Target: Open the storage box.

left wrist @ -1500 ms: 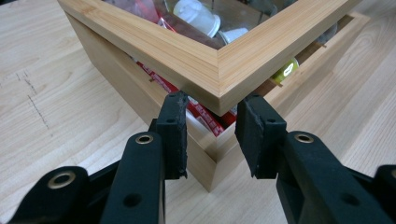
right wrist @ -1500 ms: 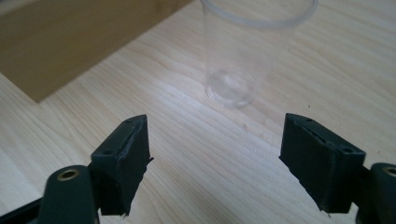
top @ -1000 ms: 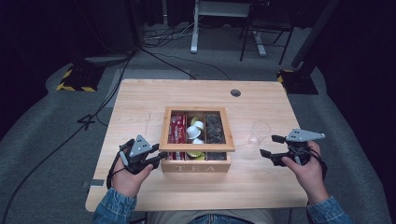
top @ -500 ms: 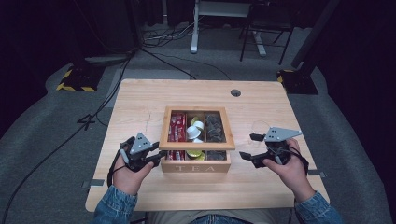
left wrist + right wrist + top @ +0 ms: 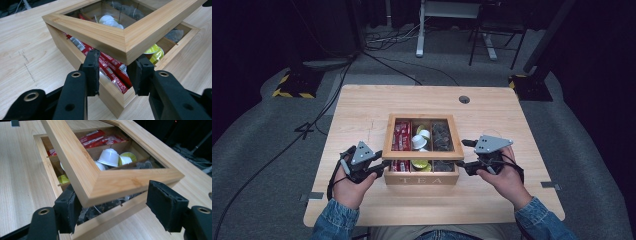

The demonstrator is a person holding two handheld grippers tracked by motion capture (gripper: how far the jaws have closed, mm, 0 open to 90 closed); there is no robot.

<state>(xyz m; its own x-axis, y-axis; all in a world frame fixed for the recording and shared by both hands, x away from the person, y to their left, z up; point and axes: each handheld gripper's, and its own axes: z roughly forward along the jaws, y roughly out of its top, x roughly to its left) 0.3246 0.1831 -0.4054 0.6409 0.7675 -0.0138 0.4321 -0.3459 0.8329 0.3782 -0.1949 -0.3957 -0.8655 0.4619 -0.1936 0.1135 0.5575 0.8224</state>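
Tea box (image 5: 422, 172) sits mid-table, its glass-paned lid (image 5: 422, 151) lifted ajar. Left gripper (image 5: 381, 167) is clamped on the lid's near-left corner; right gripper (image 5: 466, 153), jaws just closing, straddles the right corner without pinching yet. Next, I'd judge: grip, then lift evenly.

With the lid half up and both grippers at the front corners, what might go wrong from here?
1. The left gripper pinches only a corner of the lid, so the lid may twist or slip free.
2. The right gripper has just been closing but its pads do not yet press the lid's corner; lifting now could skew the hinge.
3. If the lid drops, it may jolt the tea box and its capsules.
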